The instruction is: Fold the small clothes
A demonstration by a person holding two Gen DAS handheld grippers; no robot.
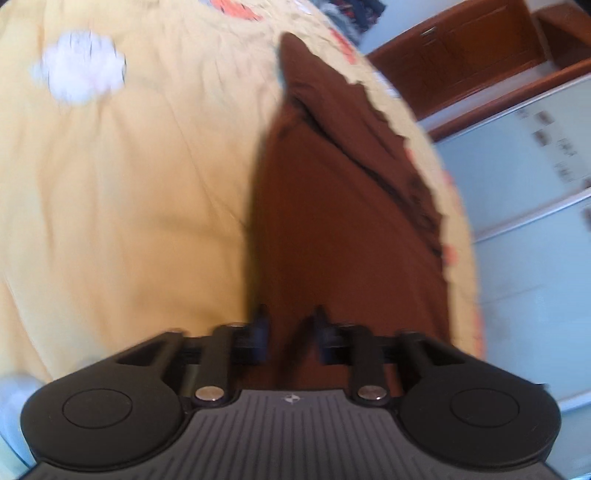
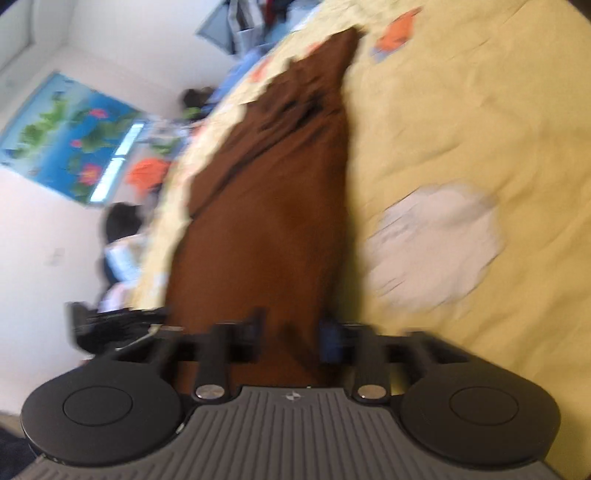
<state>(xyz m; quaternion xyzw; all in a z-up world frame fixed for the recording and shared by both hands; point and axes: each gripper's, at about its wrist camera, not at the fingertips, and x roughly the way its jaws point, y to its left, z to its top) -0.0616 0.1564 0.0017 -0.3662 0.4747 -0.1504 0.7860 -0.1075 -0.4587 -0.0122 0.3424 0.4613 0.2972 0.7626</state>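
A small brown garment point(image 1: 332, 206) stretches away from my left gripper point(image 1: 290, 332) over a yellow bedspread point(image 1: 129, 192). The left jaws are shut on the garment's near edge. In the right wrist view the same brown garment point(image 2: 273, 206) runs forward from my right gripper point(image 2: 291, 332), whose jaws are shut on its near edge too. The cloth hangs taut between the grips and its far end, which rests on the bedspread point(image 2: 461, 110). Both views are motion-blurred.
The bedspread has a white cloud patch point(image 1: 79, 68) point(image 2: 432, 240) and orange patches point(image 2: 399, 31). A wooden cabinet point(image 1: 480, 48) and pale sliding doors point(image 1: 535, 166) stand beyond the bed edge. A blue poster point(image 2: 70, 136) hangs on the wall; clutter point(image 2: 122, 251) lies beside the bed.
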